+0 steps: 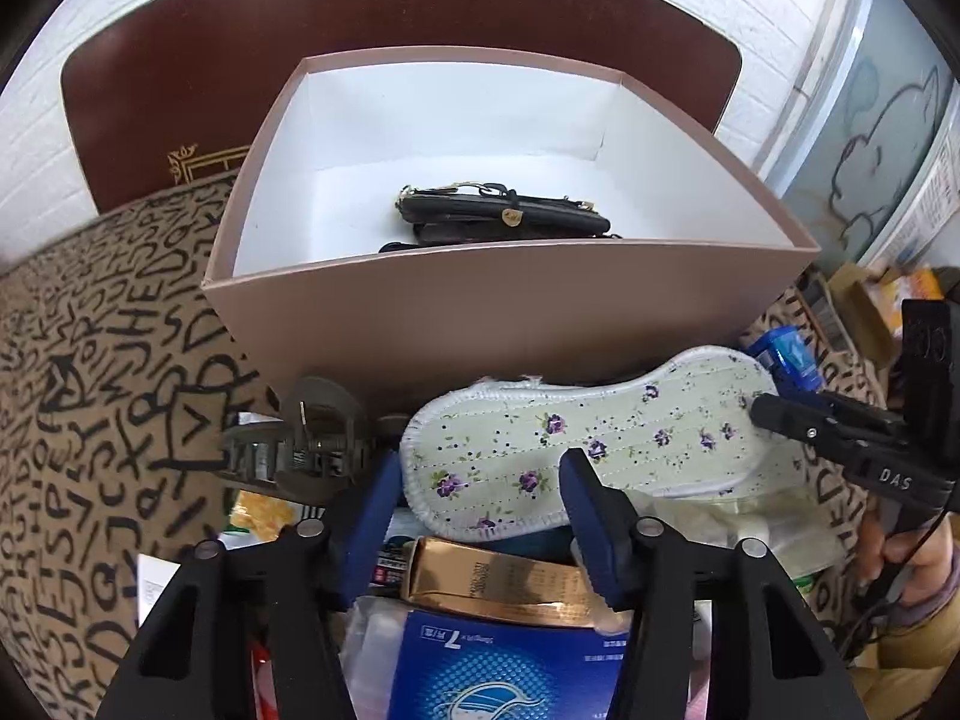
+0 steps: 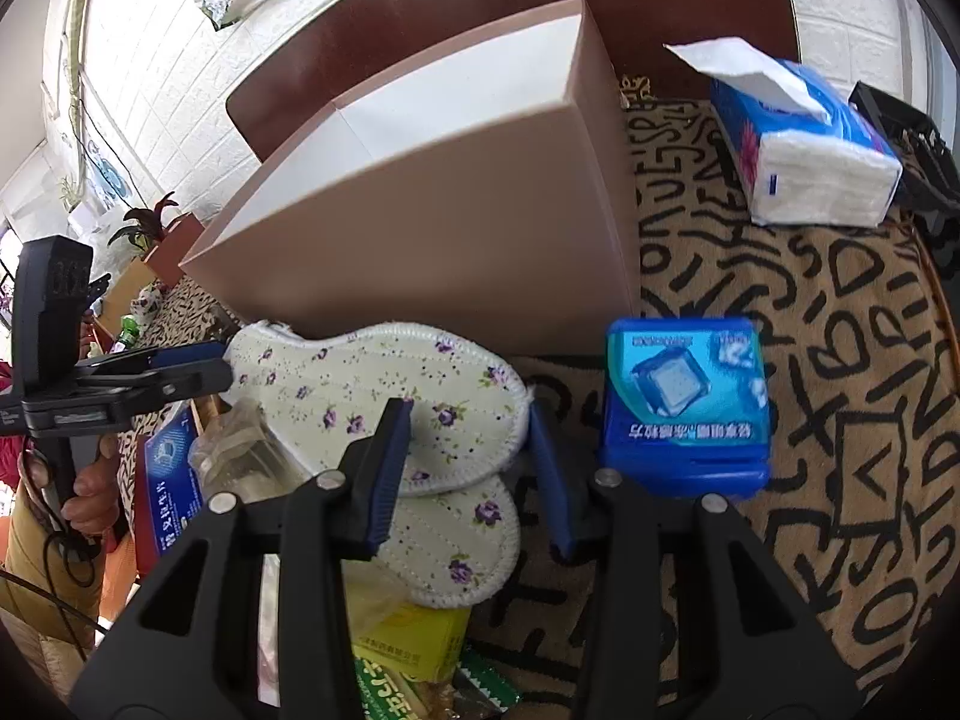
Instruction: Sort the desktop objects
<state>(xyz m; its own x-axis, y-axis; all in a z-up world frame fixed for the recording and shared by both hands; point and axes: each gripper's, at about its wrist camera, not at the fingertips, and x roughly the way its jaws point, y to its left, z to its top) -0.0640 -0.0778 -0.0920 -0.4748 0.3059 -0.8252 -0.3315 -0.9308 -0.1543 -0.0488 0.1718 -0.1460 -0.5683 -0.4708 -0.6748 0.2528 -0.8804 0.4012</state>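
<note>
A floral insole (image 1: 576,444) lies on a pile of clutter in front of a pink box (image 1: 510,312). My left gripper (image 1: 480,480) is open, its blue fingers astride the insole's toe end. My right gripper (image 2: 468,438) is open astride the heel end of the same insole (image 2: 372,384); a second insole (image 2: 462,546) lies beneath. The right gripper's tip (image 1: 774,411) shows at the insole's far end in the left wrist view. The left gripper (image 2: 198,366) shows at the left of the right wrist view. A black purse (image 1: 498,216) lies inside the box.
The pile holds a gold box (image 1: 498,582), a blue packet (image 1: 504,672), a grey hair claw (image 1: 300,438) and a yellow-green box (image 2: 408,648). A blue tub (image 2: 684,408) and a tissue pack (image 2: 804,144) sit on the letter-patterned cloth (image 2: 840,360).
</note>
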